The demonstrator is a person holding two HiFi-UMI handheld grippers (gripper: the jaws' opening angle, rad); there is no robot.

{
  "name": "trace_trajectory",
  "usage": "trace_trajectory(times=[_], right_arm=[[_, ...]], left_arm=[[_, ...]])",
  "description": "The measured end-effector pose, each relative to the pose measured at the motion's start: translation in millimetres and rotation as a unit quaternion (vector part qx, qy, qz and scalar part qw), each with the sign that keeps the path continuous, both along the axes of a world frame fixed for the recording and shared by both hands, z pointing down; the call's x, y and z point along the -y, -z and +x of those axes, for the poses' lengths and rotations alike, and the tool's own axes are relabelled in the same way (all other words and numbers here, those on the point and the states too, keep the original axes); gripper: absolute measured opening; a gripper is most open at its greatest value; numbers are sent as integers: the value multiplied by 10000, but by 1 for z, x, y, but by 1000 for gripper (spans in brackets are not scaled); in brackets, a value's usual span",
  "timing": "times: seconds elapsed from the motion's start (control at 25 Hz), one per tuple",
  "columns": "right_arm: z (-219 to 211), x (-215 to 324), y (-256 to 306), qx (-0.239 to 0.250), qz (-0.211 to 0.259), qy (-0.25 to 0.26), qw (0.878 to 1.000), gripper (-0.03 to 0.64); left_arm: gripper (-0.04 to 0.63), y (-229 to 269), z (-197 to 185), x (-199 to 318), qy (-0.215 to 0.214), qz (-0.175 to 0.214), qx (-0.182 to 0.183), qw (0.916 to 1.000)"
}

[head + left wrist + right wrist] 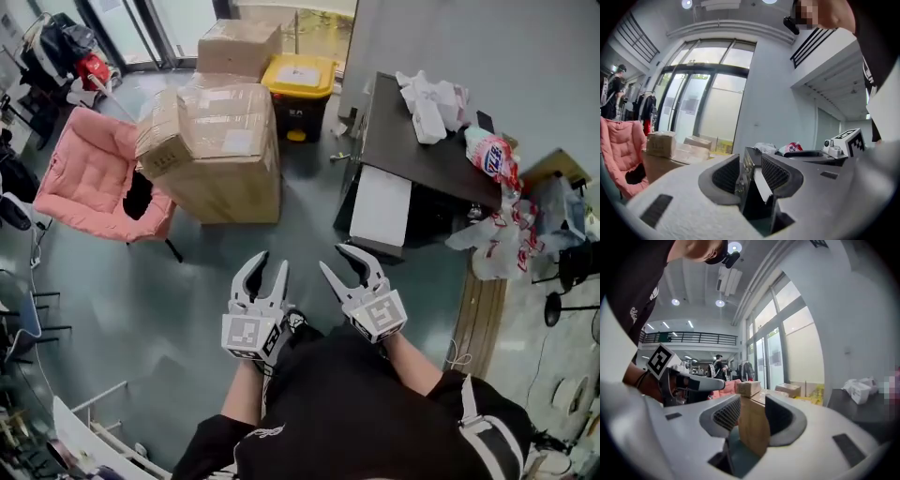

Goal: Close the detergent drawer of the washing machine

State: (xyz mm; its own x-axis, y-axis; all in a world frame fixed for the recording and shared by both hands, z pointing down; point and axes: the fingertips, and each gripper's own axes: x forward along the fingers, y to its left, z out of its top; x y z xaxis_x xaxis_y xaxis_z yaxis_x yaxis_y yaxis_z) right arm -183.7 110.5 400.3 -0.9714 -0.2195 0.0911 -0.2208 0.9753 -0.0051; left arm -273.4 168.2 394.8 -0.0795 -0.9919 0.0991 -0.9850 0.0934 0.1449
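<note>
Left gripper [272, 262] and right gripper [334, 258] sit low centre, held level on bent forearms. Fingers point up-frame, both moderately spread, nothing between. Beyond: cardboard boxes [220, 141] centre, dark counter [412, 141] upper right with red-white packet [489, 150], print unreadable. Yellow bin [298, 80] at top. Detergent drawer: can't tell where, nor its axis.

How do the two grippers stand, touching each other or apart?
Apart. The head view shows a plain strip of floor between the left gripper and the right gripper.
</note>
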Motion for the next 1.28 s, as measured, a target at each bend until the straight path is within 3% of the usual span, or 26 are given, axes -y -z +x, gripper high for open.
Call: trace_trajectory(times=[0.24,0.52,0.68,0.84,0.96,1.12,1.28], right_arm=[[55,29,-14,-310,-29,-1093,9935,169],[116,65,-21,-320,-93,-1771,9836,169],[149,86,-27,-311,-232,-2007,9789,169],[182,109,-27,-379,-466,-2210,9734,169],[203,124,-32,-366,-287,-2148,9755,169],[232,136,-64,-542,-311,-2046,9769,169],[241,145,-102,-837,-507,-1885,9772,169]], left_arm=[[149,-23,43,49,-1082,-118,-272,9937],[153,-34,106,101,-1915,-280,-307,9806],[153,-43,131,119,-2074,-482,-274,9767],[155,-49,159,142,-2323,-675,8,9703],[156,-67,174,155,-2345,-862,113,9682],[156,-103,188,159,-2185,-1164,-13,9689],[156,-125,180,165,-1893,-1313,-435,9721]])
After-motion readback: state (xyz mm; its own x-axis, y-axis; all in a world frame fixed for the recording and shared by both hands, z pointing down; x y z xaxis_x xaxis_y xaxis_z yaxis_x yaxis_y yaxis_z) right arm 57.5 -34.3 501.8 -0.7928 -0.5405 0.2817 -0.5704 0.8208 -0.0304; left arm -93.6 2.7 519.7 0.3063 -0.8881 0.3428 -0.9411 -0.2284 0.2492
